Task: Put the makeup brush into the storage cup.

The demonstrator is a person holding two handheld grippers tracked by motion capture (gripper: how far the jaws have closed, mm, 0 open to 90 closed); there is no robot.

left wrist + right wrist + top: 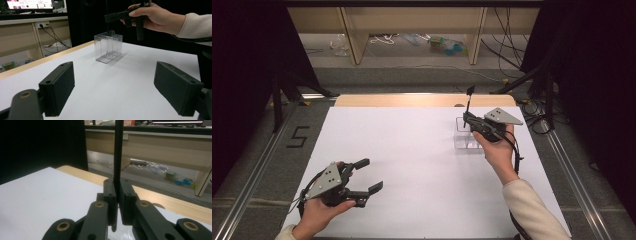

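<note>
The desk [412, 165] carries a white sheet, and toward its far right side stands a clear box [108, 46] with thin partition walls, open at the top. It looks like hard, light plastic: stiff, smooth and likely slippery, easy to tip or slide at a nudge, and liable to crack if squeezed, so any hold is best taken low across two opposite outer walls rather than on a partition.

The left tool [362, 176], near the front left of the desk, is released, its jaws spread wide with nothing between them, well apart from the box.

The right tool [468, 117] hovers just above the box, clenched on a thin black rod [118, 150] that stands upright between its pads. In the high view the rod ends in a small dark flag-like tip; what it is I cannot tell. The rod seems light, stiff and narrow, prone to swivel in a pinch, so gripping it near its lower end, as here, suits lowering it straight into a compartment.
</note>
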